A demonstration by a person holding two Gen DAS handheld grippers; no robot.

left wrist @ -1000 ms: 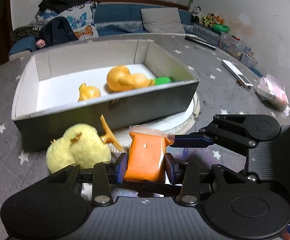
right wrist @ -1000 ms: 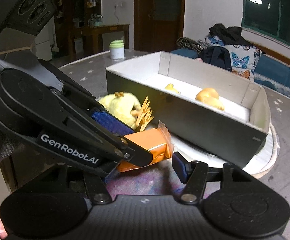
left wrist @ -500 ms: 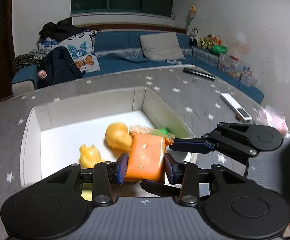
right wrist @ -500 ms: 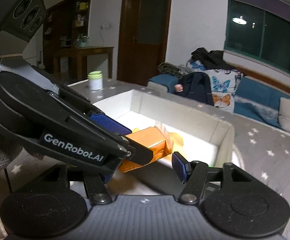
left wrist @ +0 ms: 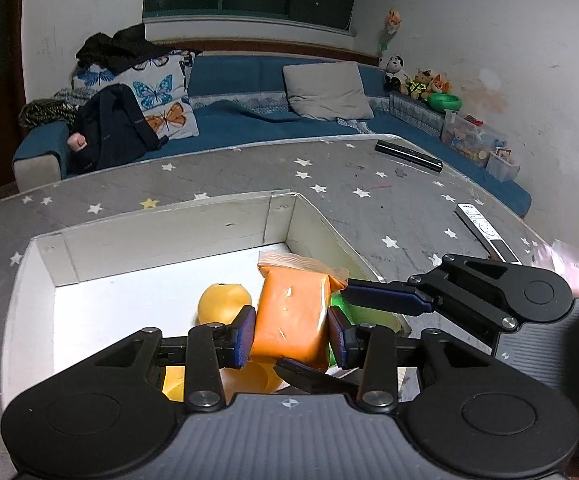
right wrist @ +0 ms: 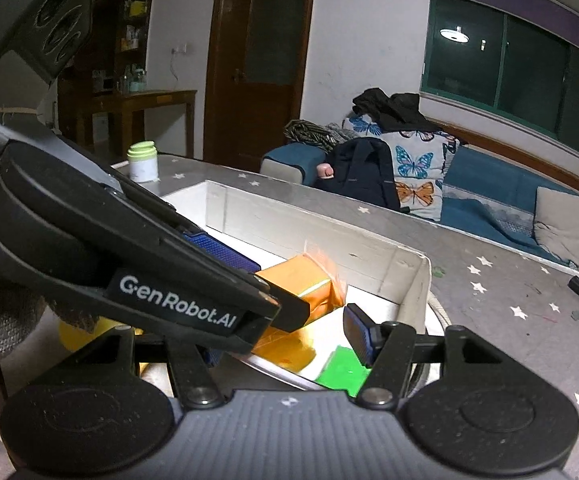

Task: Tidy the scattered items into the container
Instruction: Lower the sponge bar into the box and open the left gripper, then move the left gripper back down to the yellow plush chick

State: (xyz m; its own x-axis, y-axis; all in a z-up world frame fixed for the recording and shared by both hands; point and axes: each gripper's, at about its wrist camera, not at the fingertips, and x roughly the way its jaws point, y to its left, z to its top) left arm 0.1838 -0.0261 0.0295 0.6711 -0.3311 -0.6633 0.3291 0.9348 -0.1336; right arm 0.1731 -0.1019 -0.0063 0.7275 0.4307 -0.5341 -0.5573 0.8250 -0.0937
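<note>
Left gripper [left wrist: 291, 334] jaws clamp the orange packet [left wrist: 291, 316] over the box [left wrist: 161, 236] near its right wall, probably for dropping; right gripper [right wrist: 285, 334] jaws part-open, apparently empty.

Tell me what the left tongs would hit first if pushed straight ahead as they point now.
Likely the white floor of the box, near the yellow toy, since the left tongs, gripping the orange packet, tilt downward over it; depth is uncertain.

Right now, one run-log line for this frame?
left gripper: shut on orange packet | right gripper: open, beside packet | packet: above white box | in box: yellow duck toy, green item
</note>
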